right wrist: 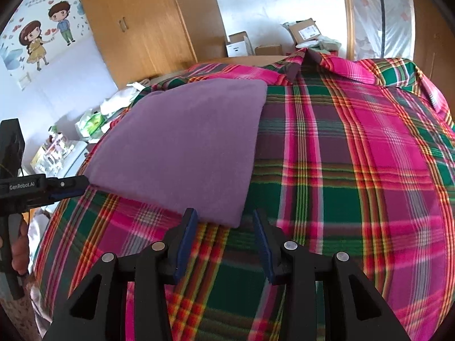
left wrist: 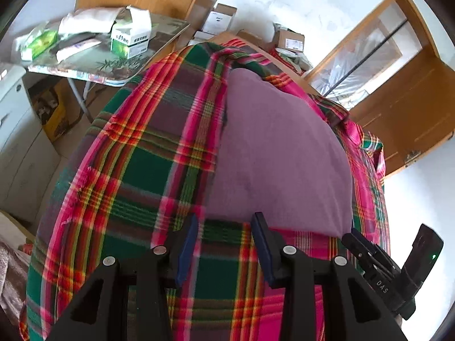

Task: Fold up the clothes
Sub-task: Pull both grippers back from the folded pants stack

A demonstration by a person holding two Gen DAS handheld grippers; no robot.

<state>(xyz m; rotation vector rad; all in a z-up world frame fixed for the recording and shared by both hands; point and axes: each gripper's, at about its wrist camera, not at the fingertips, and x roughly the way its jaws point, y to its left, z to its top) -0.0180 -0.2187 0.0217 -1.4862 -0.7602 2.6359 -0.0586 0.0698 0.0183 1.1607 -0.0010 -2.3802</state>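
The purple cloth (right wrist: 182,147) lies flat on the plaid blanket (right wrist: 355,170), seemingly folded once; both the left gripper (left wrist: 224,244) and the right gripper (right wrist: 224,241) have jaws open, holding nothing. The next move, I judge, is to grip the near edge of the cloth.

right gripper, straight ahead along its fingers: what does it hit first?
Likely the near edge of the purple folded cloth: the open right gripper sits just short of it, above the plaid blanket. Height is unclear.
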